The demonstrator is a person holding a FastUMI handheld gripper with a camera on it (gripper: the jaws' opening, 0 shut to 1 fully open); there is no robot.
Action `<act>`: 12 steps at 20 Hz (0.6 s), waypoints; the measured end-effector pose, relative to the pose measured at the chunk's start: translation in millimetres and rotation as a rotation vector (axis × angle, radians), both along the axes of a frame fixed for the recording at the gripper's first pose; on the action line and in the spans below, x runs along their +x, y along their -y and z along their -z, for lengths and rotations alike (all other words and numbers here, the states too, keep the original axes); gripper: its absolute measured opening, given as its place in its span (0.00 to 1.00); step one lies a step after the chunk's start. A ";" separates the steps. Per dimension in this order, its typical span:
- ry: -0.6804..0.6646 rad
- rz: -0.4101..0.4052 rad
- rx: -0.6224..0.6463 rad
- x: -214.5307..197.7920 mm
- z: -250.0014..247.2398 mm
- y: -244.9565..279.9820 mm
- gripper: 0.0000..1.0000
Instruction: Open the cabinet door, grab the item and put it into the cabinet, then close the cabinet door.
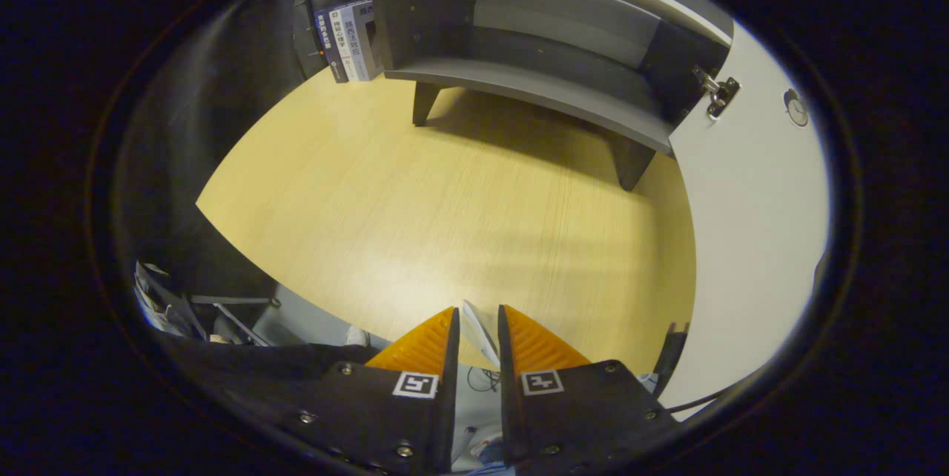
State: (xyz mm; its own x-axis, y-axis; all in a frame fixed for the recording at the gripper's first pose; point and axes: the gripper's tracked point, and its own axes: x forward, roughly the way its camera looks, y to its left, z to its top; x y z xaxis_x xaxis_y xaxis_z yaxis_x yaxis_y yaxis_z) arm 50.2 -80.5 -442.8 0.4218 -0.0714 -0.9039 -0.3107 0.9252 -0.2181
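Observation:
My gripper (478, 328) hovers above the near edge of the wooden table (445, 224), its orange fingers (426, 346) nearly together. A thin white flat item (478, 331), seen edge-on, stands between them and looks pinched. Well beyond the fingers stands the grey cabinet (534, 87) on short legs, its inside dark and bare. Its white door (749, 239) is swung wide open to the right, hanging from a metal hinge (719, 94). A small round fitting (797, 107) sits on the door.
Several upright books (348, 42) stand against the cabinet's left side at the back of the table. Broad bare tabletop lies between my fingers and the cabinet. Below the table's near left edge there is floor clutter (170, 302) and cables.

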 end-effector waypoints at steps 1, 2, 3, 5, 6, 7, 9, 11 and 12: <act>0.005 0.041 0.018 4.3 2.4 -1.8 0.17; -0.002 0.073 0.039 6.9 4.4 -4.3 0.08; 0.000 0.096 0.059 5.3 3.3 -3.4 0.08; 0.007 0.130 0.065 6.1 1.1 0.0 0.08; 0.008 0.147 0.066 6.6 -0.6 -0.2 0.08; 0.001 0.167 0.061 5.6 0.2 1.8 0.08; 0.001 0.199 0.089 7.8 -4.3 -2.0 0.08; 0.021 0.227 0.095 15.5 -17.0 2.1 0.08; 0.038 0.234 0.101 20.9 -27.4 1.7 0.08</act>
